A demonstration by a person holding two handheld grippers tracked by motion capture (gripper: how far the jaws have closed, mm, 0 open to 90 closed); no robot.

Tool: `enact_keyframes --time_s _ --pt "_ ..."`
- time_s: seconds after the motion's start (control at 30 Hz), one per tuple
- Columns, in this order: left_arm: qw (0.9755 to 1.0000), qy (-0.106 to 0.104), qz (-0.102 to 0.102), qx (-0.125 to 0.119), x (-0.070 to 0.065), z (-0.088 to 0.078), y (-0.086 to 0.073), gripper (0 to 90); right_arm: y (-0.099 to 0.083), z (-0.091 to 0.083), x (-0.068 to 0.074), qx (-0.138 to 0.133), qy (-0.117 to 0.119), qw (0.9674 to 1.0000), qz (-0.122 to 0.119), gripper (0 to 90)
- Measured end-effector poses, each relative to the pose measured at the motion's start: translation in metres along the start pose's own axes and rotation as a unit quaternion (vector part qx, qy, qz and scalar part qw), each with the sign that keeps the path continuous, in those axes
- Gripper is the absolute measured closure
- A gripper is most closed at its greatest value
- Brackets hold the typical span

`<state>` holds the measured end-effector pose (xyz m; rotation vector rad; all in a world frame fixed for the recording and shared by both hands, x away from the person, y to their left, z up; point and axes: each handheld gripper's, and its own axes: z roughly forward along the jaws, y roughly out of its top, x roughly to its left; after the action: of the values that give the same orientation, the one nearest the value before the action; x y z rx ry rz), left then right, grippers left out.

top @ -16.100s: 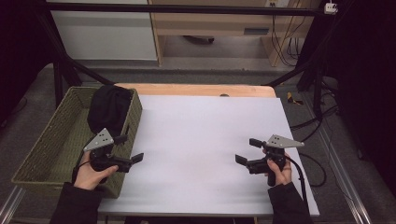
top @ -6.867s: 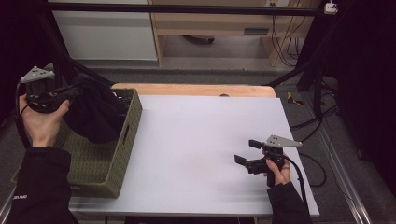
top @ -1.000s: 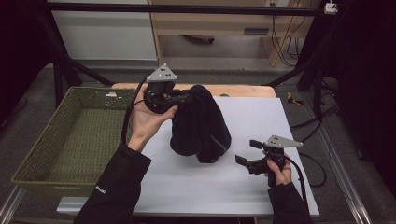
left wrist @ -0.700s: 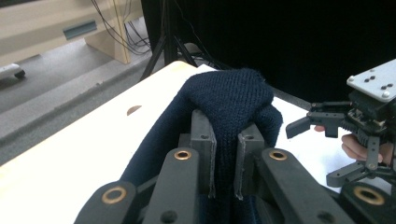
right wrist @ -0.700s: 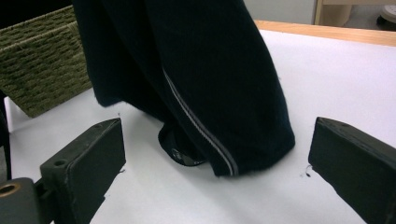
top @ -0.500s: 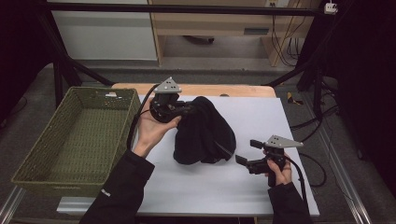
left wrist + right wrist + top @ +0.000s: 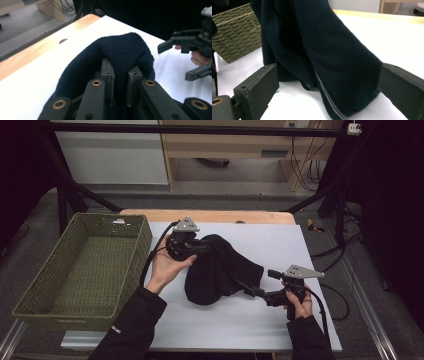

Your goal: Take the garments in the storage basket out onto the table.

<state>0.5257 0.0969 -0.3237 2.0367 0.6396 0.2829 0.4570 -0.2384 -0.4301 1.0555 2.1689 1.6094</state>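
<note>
A dark navy knit garment (image 7: 220, 275) lies slumped in the middle of the white table (image 7: 280, 240). My left gripper (image 7: 200, 247) is shut on a fold at its upper left end; in the left gripper view the knit (image 7: 120, 47) is pinched between the two pads of the left gripper (image 7: 120, 67). My right gripper (image 7: 264, 283) rests on the table at the garment's right side and stands open. In the right gripper view the garment (image 7: 324, 45), with a zip edge along it, hangs down between the wide-apart jaws of the right gripper (image 7: 329, 82).
A green woven basket (image 7: 142, 240) stands at the left of the table and has nothing in it; its wall (image 7: 234, 32) shows in the right gripper view. A wooden strip (image 7: 225, 216) runs along the table's far edge. Bare white table (image 7: 240, 325) lies in front of the garment.
My left hand has come down and slightly forward with the garment, which now slumps on the table instead of hanging. The right gripper has stayed where it was.
</note>
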Motion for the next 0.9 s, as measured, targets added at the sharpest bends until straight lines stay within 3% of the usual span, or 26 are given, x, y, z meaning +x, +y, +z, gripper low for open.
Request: enact_keyframes --time_s 0.2,0.37,0.47,0.5,0.7,0.9 --pt "1.0 -0.006 -0.002 0.006 0.001 0.014 -0.016 76.9 0.0 0.0 0.0 -0.001 0.0 1.0 0.001 3.8" --pt "0.9999 -0.009 -0.012 -0.009 0.005 0.018 -0.026 69.4 0.0 0.0 0.0 0.0 0.0 1.0 0.001 3.8" --pt "0.9996 -0.011 -0.021 -0.012 0.007 0.017 -0.03 56.3 0.0 0.001 0.0 0.0 -0.001 1.0 0.003 3.9" --pt "0.9996 -0.006 -0.021 -0.015 0.007 0.016 -0.03 56.3 0.0 0.001 0.0 0.0 -0.001 1.0 0.003 3.9" --pt "0.9985 -0.009 -0.043 -0.031 0.005 0.002 -0.034 23.1 0.0 0.001 0.0 0.001 0.0 1.0 0.004 3.8" --pt "0.9992 0.018 -0.026 -0.026 -0.001 -0.012 -0.045 9.0 0.0 0.002 0.001 0.003 0.002 1.0 0.004 3.8"
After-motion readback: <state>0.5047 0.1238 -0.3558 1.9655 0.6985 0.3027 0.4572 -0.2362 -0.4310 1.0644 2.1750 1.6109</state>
